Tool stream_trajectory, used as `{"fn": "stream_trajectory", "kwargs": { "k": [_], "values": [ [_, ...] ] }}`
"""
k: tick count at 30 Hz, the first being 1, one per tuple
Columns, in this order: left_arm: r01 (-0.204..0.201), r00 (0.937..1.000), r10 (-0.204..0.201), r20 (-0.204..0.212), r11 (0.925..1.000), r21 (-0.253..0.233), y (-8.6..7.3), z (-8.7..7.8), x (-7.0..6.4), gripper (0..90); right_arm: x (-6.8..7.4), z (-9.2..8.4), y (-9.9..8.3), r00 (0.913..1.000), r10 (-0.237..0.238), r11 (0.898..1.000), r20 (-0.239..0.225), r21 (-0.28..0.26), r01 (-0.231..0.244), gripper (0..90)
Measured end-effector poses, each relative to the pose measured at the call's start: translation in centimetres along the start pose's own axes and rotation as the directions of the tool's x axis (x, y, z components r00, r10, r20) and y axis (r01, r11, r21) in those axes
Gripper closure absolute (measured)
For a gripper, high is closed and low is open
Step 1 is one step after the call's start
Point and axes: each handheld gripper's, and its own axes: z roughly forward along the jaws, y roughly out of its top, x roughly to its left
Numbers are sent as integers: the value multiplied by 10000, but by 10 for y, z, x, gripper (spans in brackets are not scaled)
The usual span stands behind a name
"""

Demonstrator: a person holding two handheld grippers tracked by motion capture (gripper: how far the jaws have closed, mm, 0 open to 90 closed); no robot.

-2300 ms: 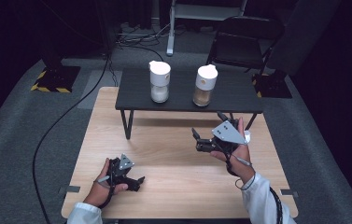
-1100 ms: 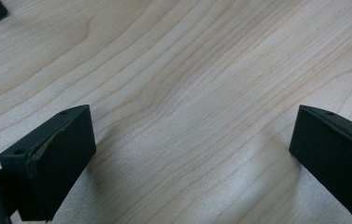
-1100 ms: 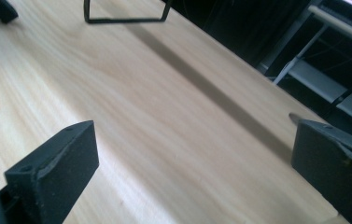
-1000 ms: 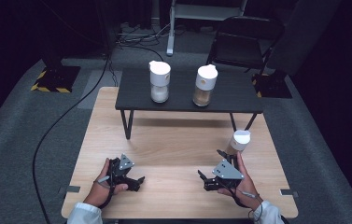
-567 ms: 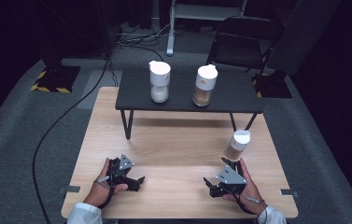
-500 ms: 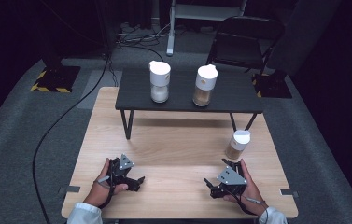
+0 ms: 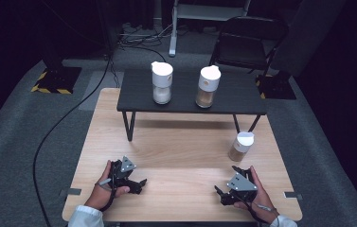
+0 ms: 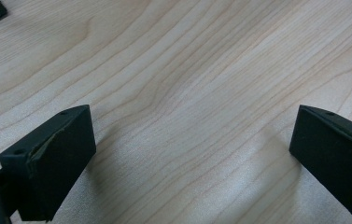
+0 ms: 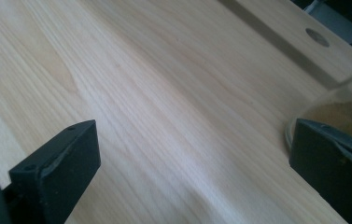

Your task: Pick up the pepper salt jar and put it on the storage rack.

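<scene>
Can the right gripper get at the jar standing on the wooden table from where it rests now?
Probably yes: the right gripper is open, and bare tabletop lies between it and the jar just ahead.

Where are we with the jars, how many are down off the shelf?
One jar stands on the table near the right gripper, which is open and holds nothing. The left gripper rests open too. Two jars, white-filled and brown-filled, sit on the black shelf.

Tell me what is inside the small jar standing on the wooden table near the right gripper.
The jar holds a brownish powder or grain filling its lower part; the right gripper view shows it through the glass. A white lid covers the top, so nothing above the fill can be seen.
</scene>
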Motion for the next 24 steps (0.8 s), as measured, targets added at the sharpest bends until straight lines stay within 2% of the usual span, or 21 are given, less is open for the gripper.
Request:
{"fn": "stream_trajectory", "kwargs": {
  "k": [8,17,20,24],
  "values": [
    [1,10000,-1,3,10000,14,0,0,0,0,-10,-7,-11,9994,348,9980,-21,527,-346,21],
    [22,10000,-22,13,10000,13,0,0,0,0,-21,-14,-22,9958,918,9936,53,654,-919,24],
    [22,10000,-22,13,10000,12,0,0,0,0,-26,-18,-26,9938,1108,9914,11,704,-1106,24],
    [25,10000,-25,6,10000,17,0,0,0,0,-37,-22,-32,9866,1627,9831,-100,866,-1613,23]
  ]
}}
